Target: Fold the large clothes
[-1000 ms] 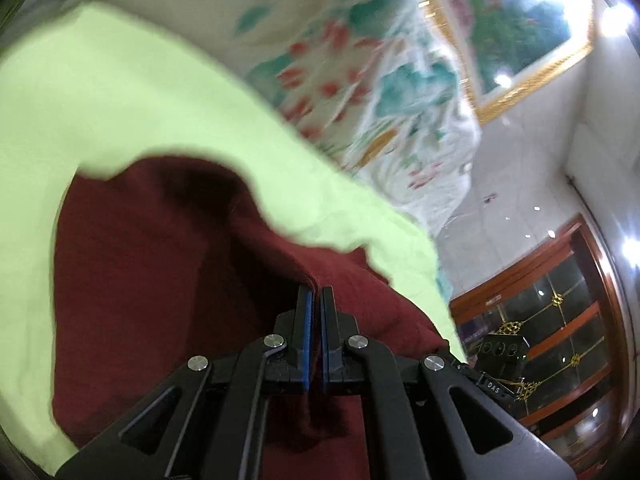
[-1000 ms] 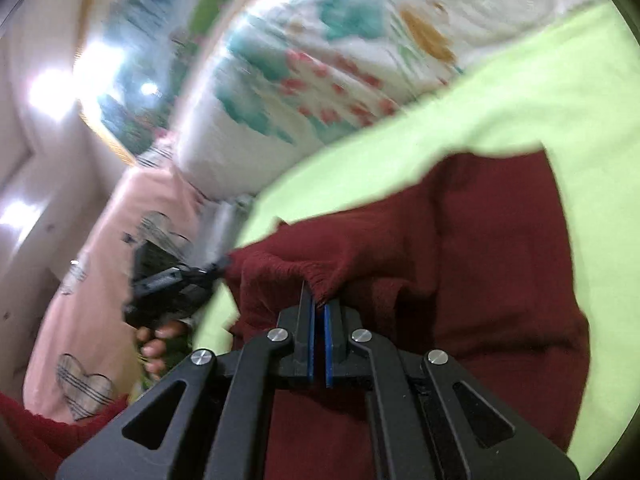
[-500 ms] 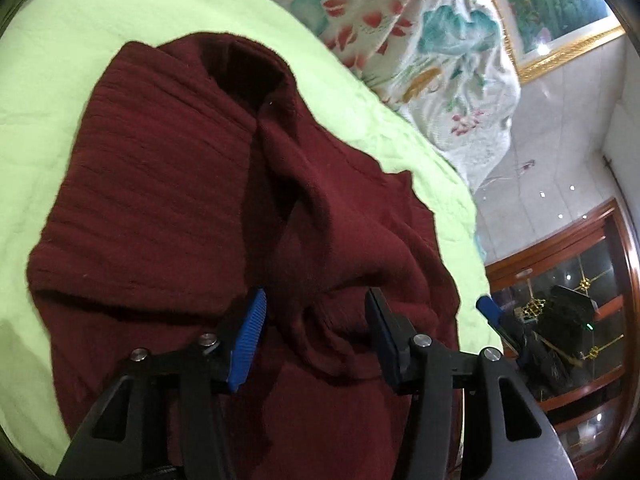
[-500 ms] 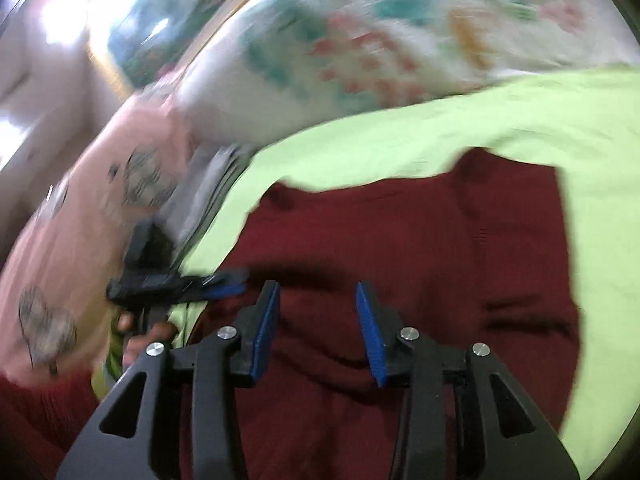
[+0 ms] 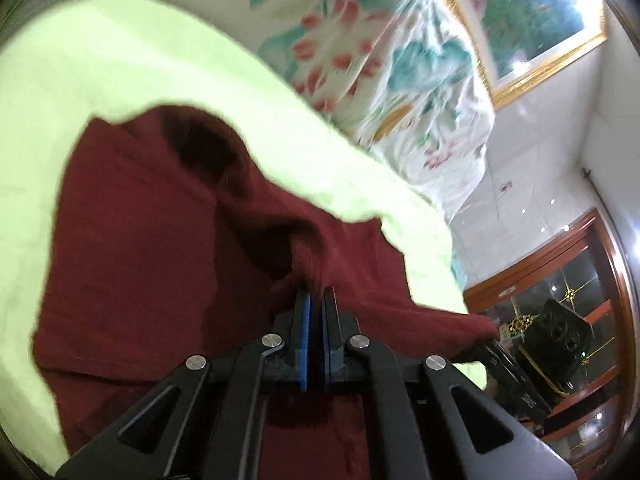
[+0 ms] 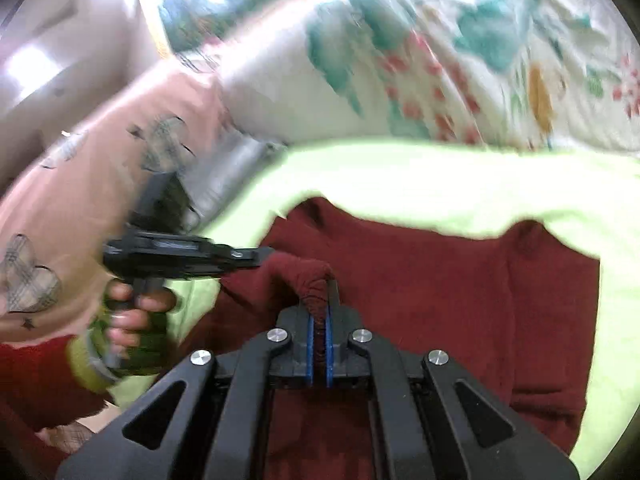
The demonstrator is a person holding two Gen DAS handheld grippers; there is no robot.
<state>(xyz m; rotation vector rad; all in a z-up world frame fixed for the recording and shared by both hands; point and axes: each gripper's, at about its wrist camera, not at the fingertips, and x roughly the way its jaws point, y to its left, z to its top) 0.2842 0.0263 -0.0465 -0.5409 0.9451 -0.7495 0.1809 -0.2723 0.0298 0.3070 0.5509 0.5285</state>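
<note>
A dark red knitted sweater (image 5: 132,240) lies on a lime green sheet (image 5: 100,80). My left gripper (image 5: 316,300) is shut on a fold of the sweater and lifts it. My right gripper (image 6: 319,312) is shut on another bunched fold of the sweater (image 6: 440,300). In the right wrist view the left gripper (image 6: 264,258) shows at the left, pinching the sweater's edge, held by a hand. In the left wrist view the right gripper (image 5: 490,342) shows at the lower right, at the sweater's edge.
A floral quilt (image 5: 380,52) is heaped behind the green sheet; it also shows in the right wrist view (image 6: 460,60). A framed painting (image 5: 532,12) hangs on the wall. A wooden glass cabinet (image 5: 568,312) stands at the right. The person's pink heart-print clothing (image 6: 60,200) is at the left.
Half a second ago both grippers were open above the sweater. Now both have shut on folds of it and lifted them.
</note>
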